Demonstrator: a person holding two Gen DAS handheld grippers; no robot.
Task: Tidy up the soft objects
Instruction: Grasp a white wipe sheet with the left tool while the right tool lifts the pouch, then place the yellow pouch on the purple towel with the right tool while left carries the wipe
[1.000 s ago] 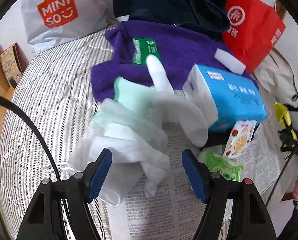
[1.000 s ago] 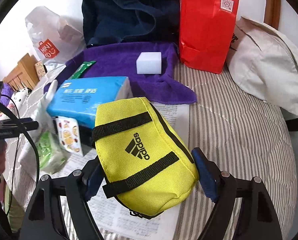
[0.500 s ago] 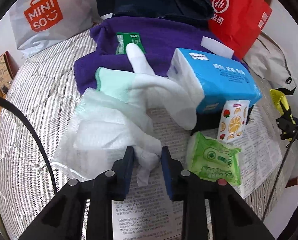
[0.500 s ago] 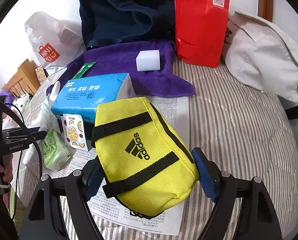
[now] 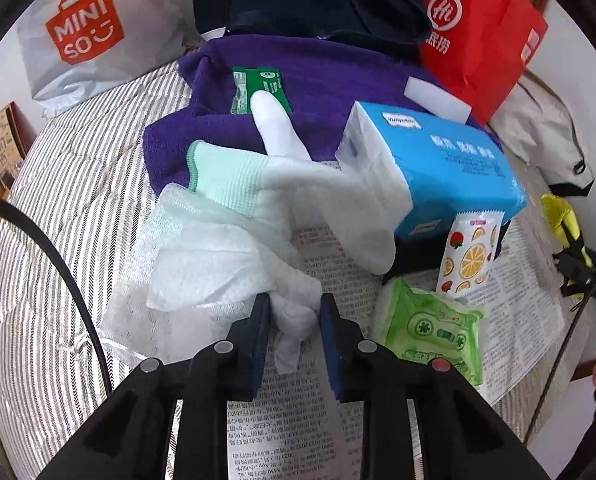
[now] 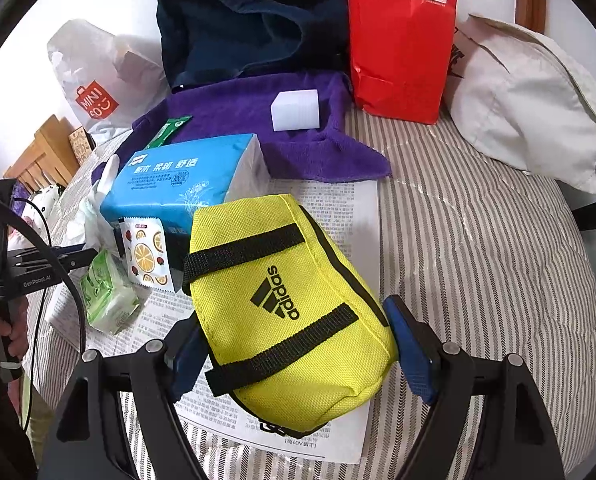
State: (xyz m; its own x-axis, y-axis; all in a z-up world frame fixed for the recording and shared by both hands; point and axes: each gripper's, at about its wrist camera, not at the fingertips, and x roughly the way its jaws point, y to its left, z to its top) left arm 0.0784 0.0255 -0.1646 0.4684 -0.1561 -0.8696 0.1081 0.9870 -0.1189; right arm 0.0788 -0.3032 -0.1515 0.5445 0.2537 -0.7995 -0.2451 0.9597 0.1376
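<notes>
My left gripper [image 5: 294, 314] is shut on a corner of a crumpled white cloth [image 5: 218, 268] that lies on the newspaper [image 5: 298, 436]. A white glove with a mint cuff [image 5: 282, 184] rests on the cloth, against a blue tissue pack [image 5: 445, 164]. A green wipes packet [image 5: 429, 328] lies to the right. My right gripper [image 6: 290, 344] is shut on a yellow Adidas pouch [image 6: 282, 296] and holds it over the newspaper [image 6: 337, 208]. The left gripper also shows in the right wrist view [image 6: 74, 258].
A purple towel [image 5: 329, 80] at the back carries a white sponge [image 6: 296, 110] and a green sachet [image 5: 258, 88]. Behind stand a red bag [image 6: 401, 36], a navy bag [image 6: 250, 20], a Miniso bag [image 5: 86, 24] and a beige bag [image 6: 529, 100]. The striped bed [image 6: 477, 260] lies underneath.
My left gripper has closed from wide open onto the corner of the white cloth and drawn back slightly. The right gripper keeps holding the yellow pouch, barely moving.
</notes>
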